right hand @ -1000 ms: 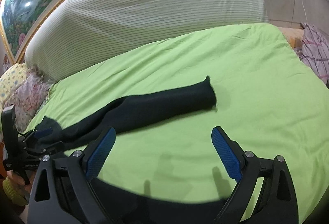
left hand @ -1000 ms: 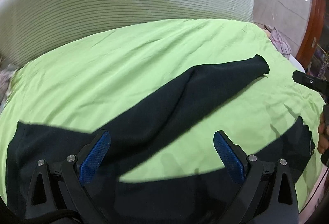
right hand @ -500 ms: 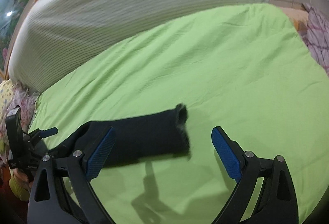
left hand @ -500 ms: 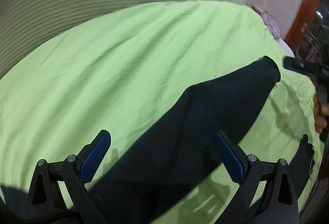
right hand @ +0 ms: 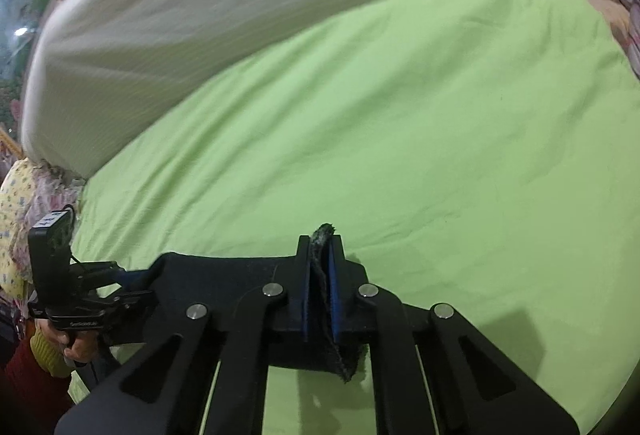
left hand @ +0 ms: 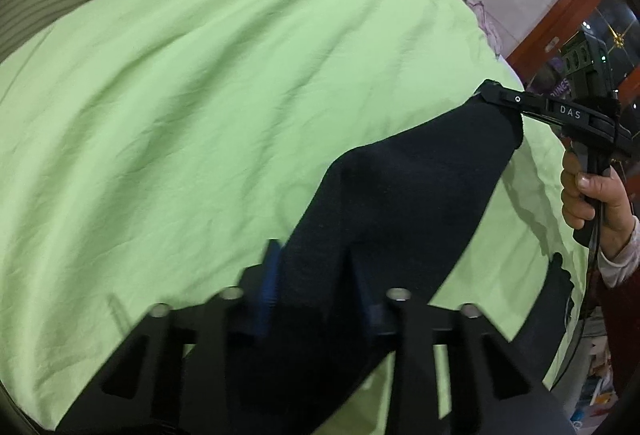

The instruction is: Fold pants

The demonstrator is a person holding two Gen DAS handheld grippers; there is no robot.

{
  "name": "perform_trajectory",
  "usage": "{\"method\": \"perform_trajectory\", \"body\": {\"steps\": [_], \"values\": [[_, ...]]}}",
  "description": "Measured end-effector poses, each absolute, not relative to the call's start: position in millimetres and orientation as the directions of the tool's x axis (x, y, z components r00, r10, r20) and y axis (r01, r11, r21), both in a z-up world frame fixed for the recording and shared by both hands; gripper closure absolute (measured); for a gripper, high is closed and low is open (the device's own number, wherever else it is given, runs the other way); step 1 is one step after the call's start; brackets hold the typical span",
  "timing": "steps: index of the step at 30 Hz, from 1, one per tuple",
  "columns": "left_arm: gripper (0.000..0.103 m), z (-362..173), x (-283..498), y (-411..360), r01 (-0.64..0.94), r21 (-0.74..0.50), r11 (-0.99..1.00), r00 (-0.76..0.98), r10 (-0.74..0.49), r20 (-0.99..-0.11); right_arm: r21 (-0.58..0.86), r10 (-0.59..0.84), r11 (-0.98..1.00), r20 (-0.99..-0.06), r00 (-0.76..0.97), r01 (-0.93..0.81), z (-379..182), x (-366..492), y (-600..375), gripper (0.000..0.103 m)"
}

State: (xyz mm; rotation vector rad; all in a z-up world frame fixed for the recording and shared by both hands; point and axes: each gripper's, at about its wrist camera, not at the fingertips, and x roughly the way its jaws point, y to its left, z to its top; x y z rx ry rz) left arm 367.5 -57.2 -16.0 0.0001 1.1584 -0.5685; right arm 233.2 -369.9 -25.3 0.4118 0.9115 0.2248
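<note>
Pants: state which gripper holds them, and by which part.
Both hold the dark pants. The right gripper is shut on the hem end of one leg; the left gripper is shut on the same leg farther along, above the green sheet.

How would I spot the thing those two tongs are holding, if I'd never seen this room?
Find the wide lime-green bedsheet below the striped white bolster. Across its near side stretches a black fabric trouser leg, pinched by the left tongs and right tongs. It is the only dark cloth on that bright sheet.
</note>
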Motion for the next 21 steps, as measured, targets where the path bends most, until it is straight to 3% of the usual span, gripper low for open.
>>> {"method": "perform_trajectory", "body": {"steps": [2,8,21], "values": [[0.085,-11,359,-57,0.425,-0.285,0.859,0.292,-0.429,-0.855,0.435,0.372,0.899,-0.699,0.611,-0.051,-17,219,-367,0.096],[0.091,14,311,-55,0.467,-0.299,0.832,0.33,-0.477,-0.815,0.41,0.386,0.905,-0.673,0.631,-0.116,-1,173,-366,0.096],[0.094,29,202,-47,0.495,-0.349,0.796,0.328,-0.543,-0.773,0.435,0.426,0.884,-0.603,0.674,-0.17,4,78,-370,0.096]]}}
